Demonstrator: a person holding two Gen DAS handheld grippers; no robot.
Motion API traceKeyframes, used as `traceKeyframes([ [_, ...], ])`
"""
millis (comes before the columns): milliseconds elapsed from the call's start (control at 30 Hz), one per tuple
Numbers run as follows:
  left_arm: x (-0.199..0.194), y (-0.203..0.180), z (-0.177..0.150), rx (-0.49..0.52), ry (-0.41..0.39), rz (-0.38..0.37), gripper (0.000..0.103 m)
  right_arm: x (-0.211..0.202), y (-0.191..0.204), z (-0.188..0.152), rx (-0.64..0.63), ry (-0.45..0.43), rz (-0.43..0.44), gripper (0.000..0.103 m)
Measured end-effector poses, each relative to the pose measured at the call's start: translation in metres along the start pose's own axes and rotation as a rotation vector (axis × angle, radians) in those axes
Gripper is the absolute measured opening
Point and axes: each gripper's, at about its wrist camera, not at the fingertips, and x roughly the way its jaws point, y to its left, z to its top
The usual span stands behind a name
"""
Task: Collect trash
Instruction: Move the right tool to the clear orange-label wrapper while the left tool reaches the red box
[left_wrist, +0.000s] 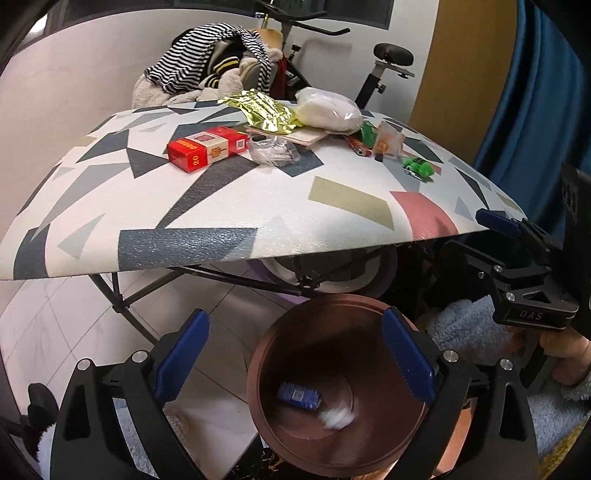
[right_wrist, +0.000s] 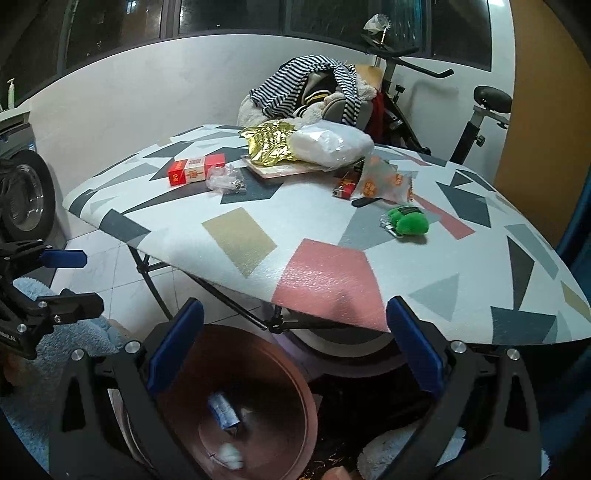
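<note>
Trash bin (left_wrist: 332, 387), brown and round, fills the lower centre of the left wrist view, holding a blue packet (left_wrist: 298, 395) and white wad (left_wrist: 338, 417). Left gripper (left_wrist: 295, 369) hangs above it, fingers apart and empty; right gripper (right_wrist: 295, 350) likewise spread. A drop looks finished. Beyond, on the patterned table (left_wrist: 221, 221), a red box (left_wrist: 207, 147), gold wrapper (left_wrist: 264, 109) and green item (left_wrist: 417, 168) wait; next comes reaching up for one.

Left tongs (left_wrist: 295, 358), black frames, blue pads (left_wrist: 183, 356), silver screws, seemingly fluffy pale-blue sleeve (left_wrist: 570, 387)
</note>
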Motion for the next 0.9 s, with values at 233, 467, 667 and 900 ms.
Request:
traceKeyframes([
  [233, -0.002, 0.006, 0.0, -0.027, -0.011, 0.013, 0.093, 0.002, -0.009, 0.0, 0.04, -0.006, -0.017, 0.097],
  [467, -0.003, 0.009, 0.0, -0.043, -0.018, 0.004, 0.094, 0.006, -0.015, -0.001, 0.075, 0.0, -0.011, 0.097],
  [667, -0.019, 0.012, 0.008, -0.06, -0.082, 0.016, 0.094, 0.006, -0.021, 0.001, 0.092, -0.008, -0.025, 0.097],
  [900, -0.039, 0.012, 0.038, -0.029, -0.164, 0.022, 0.094, 0.006, -0.036, 0.013, 0.141, 0.016, -0.086, 0.097],
])
